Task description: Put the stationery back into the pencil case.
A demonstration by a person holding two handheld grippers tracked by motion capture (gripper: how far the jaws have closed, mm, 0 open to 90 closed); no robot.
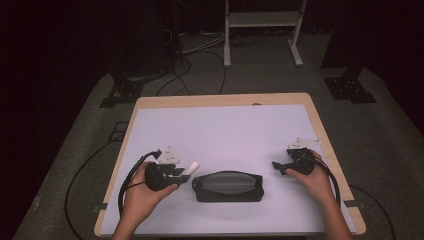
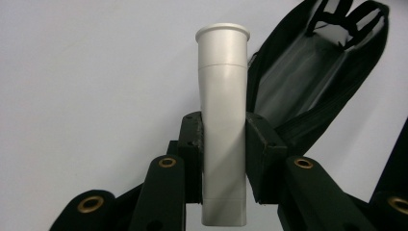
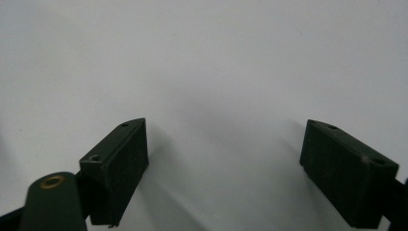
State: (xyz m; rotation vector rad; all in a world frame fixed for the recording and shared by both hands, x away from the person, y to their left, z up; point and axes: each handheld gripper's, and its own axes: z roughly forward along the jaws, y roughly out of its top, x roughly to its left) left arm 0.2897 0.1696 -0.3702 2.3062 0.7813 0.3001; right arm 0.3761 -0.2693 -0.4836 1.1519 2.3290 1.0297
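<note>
A white tube (image 2: 222,120) with a flanged cap stands between the two black pads of my left gripper (image 2: 223,154), which is shut on its body. From above, the tube (image 1: 190,167) sticks out to the right of that gripper (image 1: 181,171), just left of a black pouch (image 1: 228,186). The pouch lies flat on the white mat and its clear-windowed side faces up; in the left gripper view the pouch (image 2: 308,82) is behind the tube. My right gripper (image 1: 278,167) hovers right of the pouch, jaws wide apart (image 3: 223,168) with only bare mat between them.
The white mat (image 1: 225,130) covers a wooden table (image 1: 320,125). Cables trail from both grippers off the table's sides. Beyond the far edge, the floor has stand feet and loose cables (image 1: 200,55).
</note>
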